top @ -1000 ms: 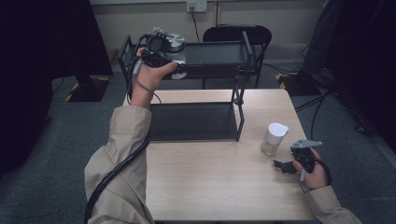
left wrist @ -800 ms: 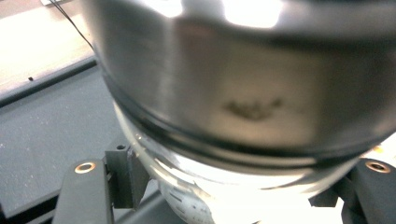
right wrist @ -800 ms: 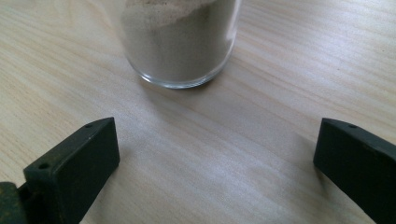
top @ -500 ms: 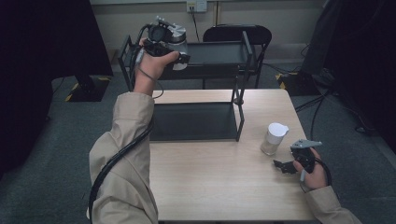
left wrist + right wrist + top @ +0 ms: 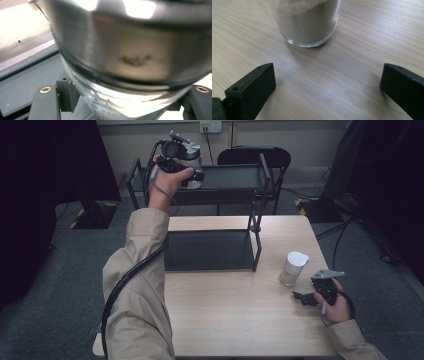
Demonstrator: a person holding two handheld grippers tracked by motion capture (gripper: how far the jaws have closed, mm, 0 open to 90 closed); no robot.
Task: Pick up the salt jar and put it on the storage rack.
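The worktop [image 5: 230, 320] was viewed from high above; the sand-filled glass [image 5: 307, 22], shared with it, was viewed close and low.

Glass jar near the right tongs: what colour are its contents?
Beige-tan powder in the clear glass jar, clearest in the right gripper view; the white lid shows from above.

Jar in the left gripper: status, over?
Left gripper shut on glass jar with metal lid, held over the rack's top shelf. Right gripper open on the table, just short of the powder jar. Nothing in the way.
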